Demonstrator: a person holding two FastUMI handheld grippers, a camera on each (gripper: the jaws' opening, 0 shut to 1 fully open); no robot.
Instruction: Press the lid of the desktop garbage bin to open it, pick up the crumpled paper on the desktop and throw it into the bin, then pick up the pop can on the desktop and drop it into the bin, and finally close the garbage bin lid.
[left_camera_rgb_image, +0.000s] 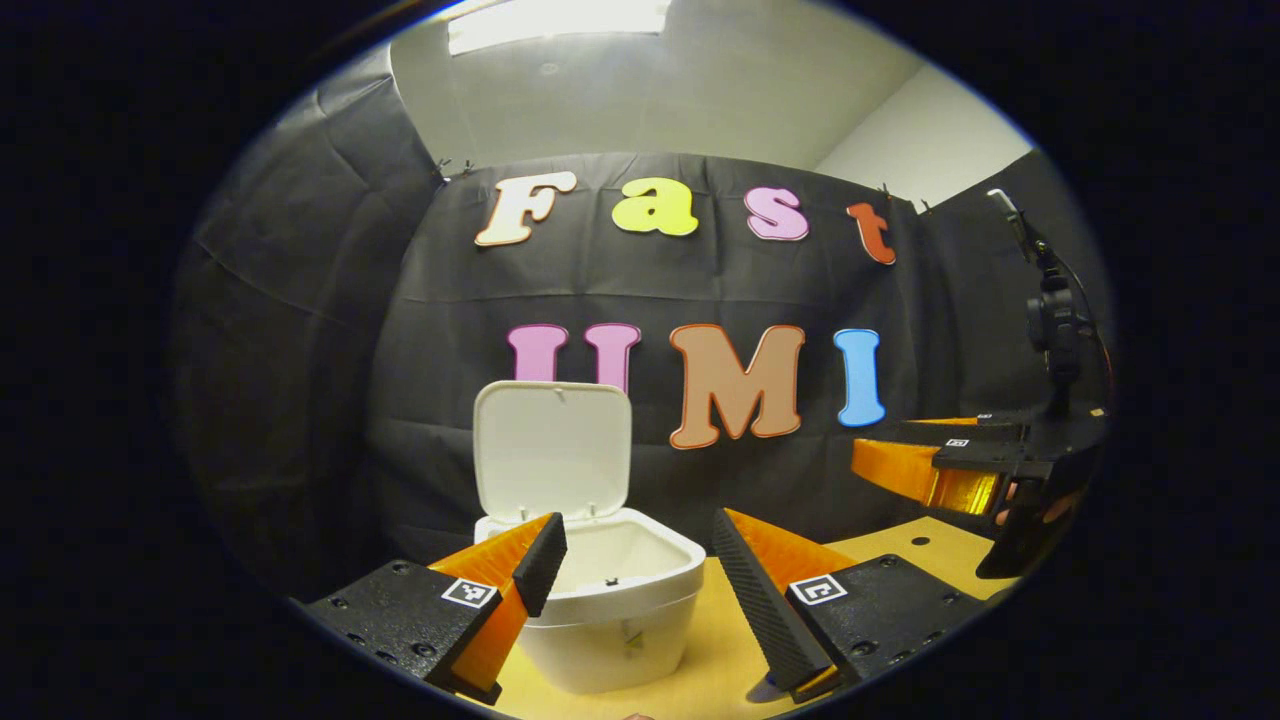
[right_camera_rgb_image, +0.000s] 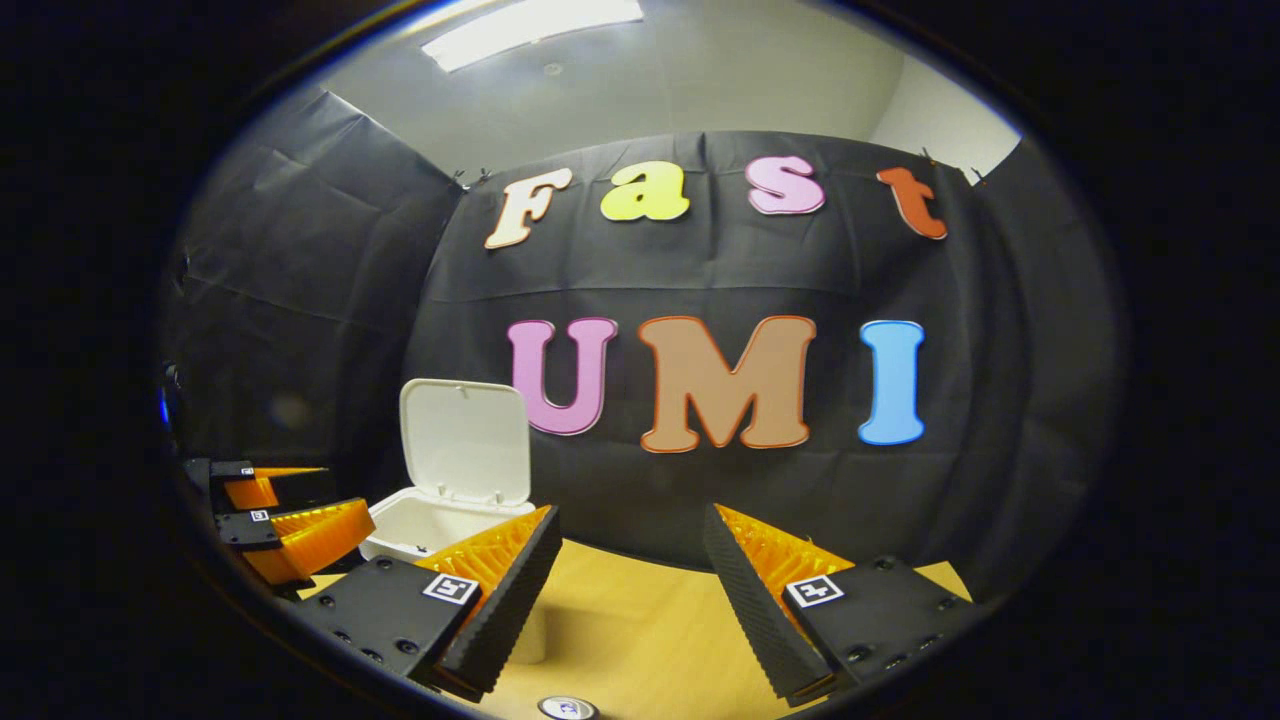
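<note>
The garbage bin stands on the tabletop with its lid swung fully upright behind the rim, so the mouth faces up and is ready to take things dropped from above. Its inside looks bare from here; no paper can be made out in it, though the bottom is partly hidden.

The left gripper hovers just in front of the bin with its jaws spread wide and nothing between them, its left finger overlapping the bin's near rim in the picture. The right gripper is likewise wide open and empty, held beside the bin and above bare tabletop.

At the very bottom edge of the right gripper view, the round top of what is probably the pop can peeks in, just below the fingers; judging by that, the right gripper is poised over it for a pick. The left gripper view instead looks straight into the bin's open mouth, and at its right edge shows the right gripper from the side with a hand behind it. The crumpled paper cannot be placed.
</note>
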